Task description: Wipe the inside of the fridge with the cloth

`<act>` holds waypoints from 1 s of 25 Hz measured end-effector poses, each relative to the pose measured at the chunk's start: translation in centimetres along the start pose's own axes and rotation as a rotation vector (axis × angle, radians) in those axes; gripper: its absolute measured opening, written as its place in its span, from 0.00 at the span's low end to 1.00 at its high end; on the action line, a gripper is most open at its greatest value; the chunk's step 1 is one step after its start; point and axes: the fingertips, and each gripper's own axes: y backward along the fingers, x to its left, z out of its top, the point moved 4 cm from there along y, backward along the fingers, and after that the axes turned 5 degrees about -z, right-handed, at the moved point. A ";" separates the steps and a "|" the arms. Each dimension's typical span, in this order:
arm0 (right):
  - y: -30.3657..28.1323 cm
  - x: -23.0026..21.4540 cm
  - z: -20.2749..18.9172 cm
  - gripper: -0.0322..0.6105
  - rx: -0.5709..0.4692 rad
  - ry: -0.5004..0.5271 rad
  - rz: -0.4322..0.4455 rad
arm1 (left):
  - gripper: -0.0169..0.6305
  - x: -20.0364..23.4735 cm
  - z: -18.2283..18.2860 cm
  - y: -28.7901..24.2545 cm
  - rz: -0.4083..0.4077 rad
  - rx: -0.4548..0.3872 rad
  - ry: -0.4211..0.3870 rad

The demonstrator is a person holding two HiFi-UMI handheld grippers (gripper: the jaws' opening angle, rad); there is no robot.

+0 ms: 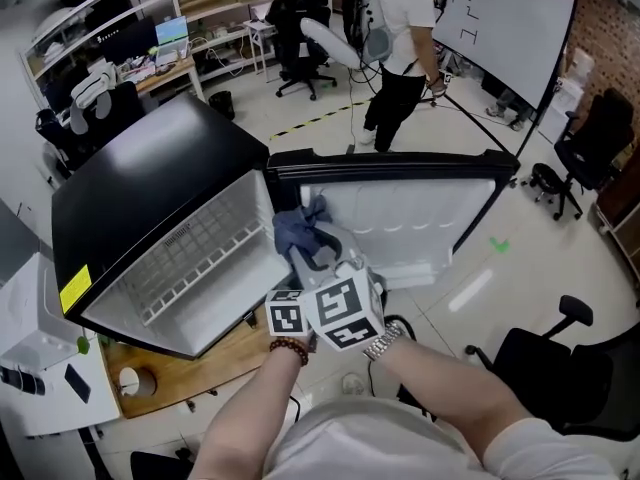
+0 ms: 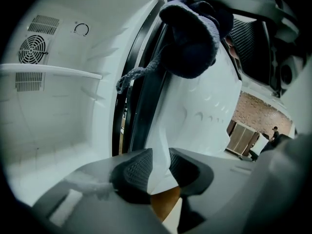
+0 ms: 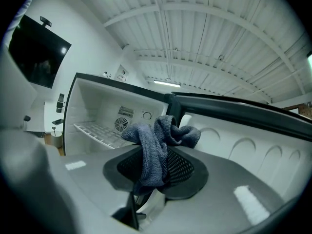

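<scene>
Right gripper (image 3: 156,165): jaws nearly together, clamped on cloth (image 3: 155,140). The cloth bunches up at the fridge (image 1: 150,168) mouth, beside the door (image 1: 400,218) hinge. Left gripper (image 2: 158,165): narrow gap, nothing in it. Wiping looks not yet begun; whole interior left. Cloth-to-liner contact unclear. Left jaws out of sight in head view.

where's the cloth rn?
Head view, centre: the cloth is pinched in the right hand-held gripper, at the hinge between the fridge cabinet on its left and the open door.
</scene>
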 end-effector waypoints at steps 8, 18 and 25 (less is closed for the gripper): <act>0.4 -1.7 -1.3 0.23 0.029 -0.022 -0.061 | 0.19 -0.3 0.2 0.1 -0.021 -0.020 0.005; 0.7 -3.2 -3.3 0.23 0.068 -0.022 -0.096 | 0.19 -0.6 0.6 0.0 -0.009 -0.032 0.008; 1.2 -4.9 -5.0 0.23 0.104 -0.032 -0.141 | 0.19 -0.6 0.6 0.0 -0.007 -0.030 0.004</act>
